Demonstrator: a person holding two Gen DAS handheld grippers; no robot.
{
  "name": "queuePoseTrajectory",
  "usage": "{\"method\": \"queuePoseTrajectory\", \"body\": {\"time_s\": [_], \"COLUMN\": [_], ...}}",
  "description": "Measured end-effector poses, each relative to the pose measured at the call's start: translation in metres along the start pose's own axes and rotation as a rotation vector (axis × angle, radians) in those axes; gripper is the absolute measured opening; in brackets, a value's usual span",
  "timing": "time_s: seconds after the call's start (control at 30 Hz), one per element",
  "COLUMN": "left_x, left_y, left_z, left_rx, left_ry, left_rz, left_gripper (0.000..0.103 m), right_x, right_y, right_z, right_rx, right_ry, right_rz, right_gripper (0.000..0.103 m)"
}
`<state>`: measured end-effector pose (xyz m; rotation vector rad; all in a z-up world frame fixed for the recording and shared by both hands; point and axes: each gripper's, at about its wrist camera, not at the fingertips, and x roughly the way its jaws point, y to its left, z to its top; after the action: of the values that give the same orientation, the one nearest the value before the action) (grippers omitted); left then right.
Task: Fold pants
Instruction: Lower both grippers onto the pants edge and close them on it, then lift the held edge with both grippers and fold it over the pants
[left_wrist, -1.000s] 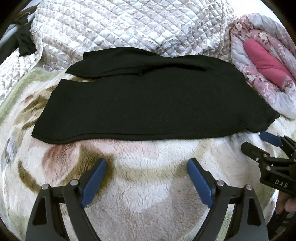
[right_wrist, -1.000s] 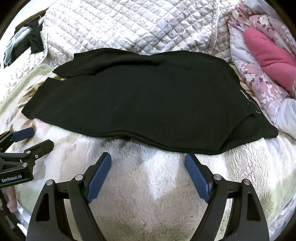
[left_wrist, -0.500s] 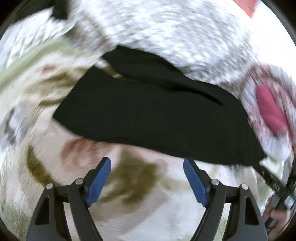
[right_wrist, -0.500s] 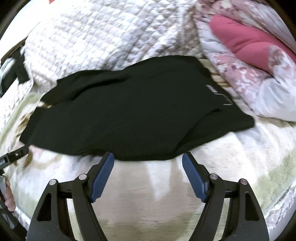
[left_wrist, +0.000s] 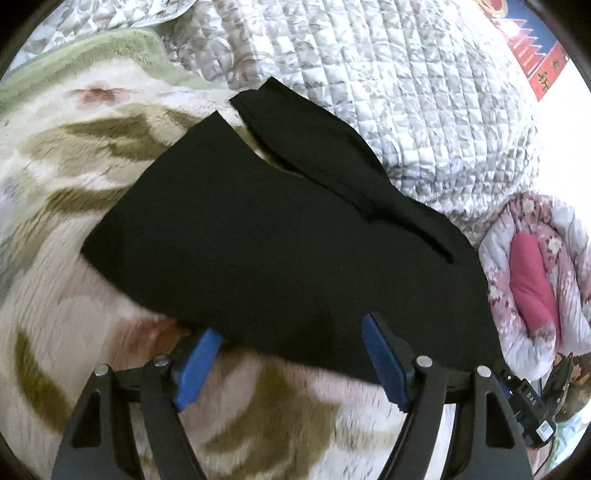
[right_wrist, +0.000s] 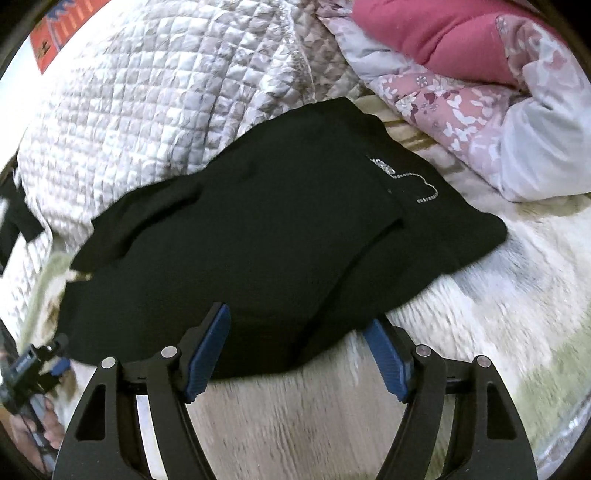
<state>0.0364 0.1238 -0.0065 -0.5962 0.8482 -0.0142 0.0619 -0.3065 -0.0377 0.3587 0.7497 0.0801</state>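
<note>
Pants (left_wrist: 280, 251), black and already doubled leg over leg, lie across the plush patterned blanket (left_wrist: 74, 155) in front of us, their near hem running just past both pairs of blue pads. Our left gripper (left_wrist: 291, 354) has its jaws wide but closing; the hem edge lies between the fingers, and the pads do not press it. Our right gripper (right_wrist: 295, 343) is likewise wide and closing, straddling the near edge of the cloth without gripping it. Beyond the pants a quilted grey cover (right_wrist: 147, 103) rises like a wall, touching the far edge. A pink floral duvet (right_wrist: 480, 92) crowds the waistband end. Bare blanket stretches free beneath and behind both grippers, and past the leg cuffs in the left wrist view. We see no containers.
</note>
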Motion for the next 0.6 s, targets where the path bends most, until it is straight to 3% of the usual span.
{"method": "queuePoseTrajectory", "body": {"time_s": [0.07,0.13,0.23,0.27,0.33,0.4,0.5,0.6], "left_x": [0.003,0.004,0.006,0.007,0.008,0.01,0.014,0.007], "left_y": [0.002,0.003,0.002,0.003,0.005,0.009,0.007,-0.003], "left_z": [0.005,0.007,0.009,0.011,0.015,0.019,0.022,0.021], "left_rx": [0.0,0.001,0.019,0.019,0.018,0.005,0.014,0.057], "left_ry": [-0.005,-0.012,-0.023,-0.026,-0.035,-0.039,-0.037,-0.054], "left_rz": [0.01,0.033,0.081,0.092,0.118,0.14,0.166,0.2], "left_gripper": [0.073,0.06,0.045,0.042,0.024,0.013,0.004,0.004], "right_x": [0.002,0.003,0.008,0.01,0.012,0.014,0.016,0.008], "right_y": [-0.002,-0.004,-0.008,-0.011,-0.016,-0.023,-0.029,-0.026], "right_z": [0.005,0.01,0.02,0.024,0.03,0.033,0.035,0.034], "right_rx": [0.02,0.036,0.057,0.071,0.083,0.106,0.137,0.122], "right_ry": [-0.015,-0.035,-0.048,-0.052,-0.059,-0.061,-0.052,-0.05], "right_rz": [0.014,0.025,0.011,0.01,-0.01,-0.028,-0.02,-0.015], "right_gripper": [0.073,0.073,0.062,0.056,0.043,0.022,0.012,0.006]}}
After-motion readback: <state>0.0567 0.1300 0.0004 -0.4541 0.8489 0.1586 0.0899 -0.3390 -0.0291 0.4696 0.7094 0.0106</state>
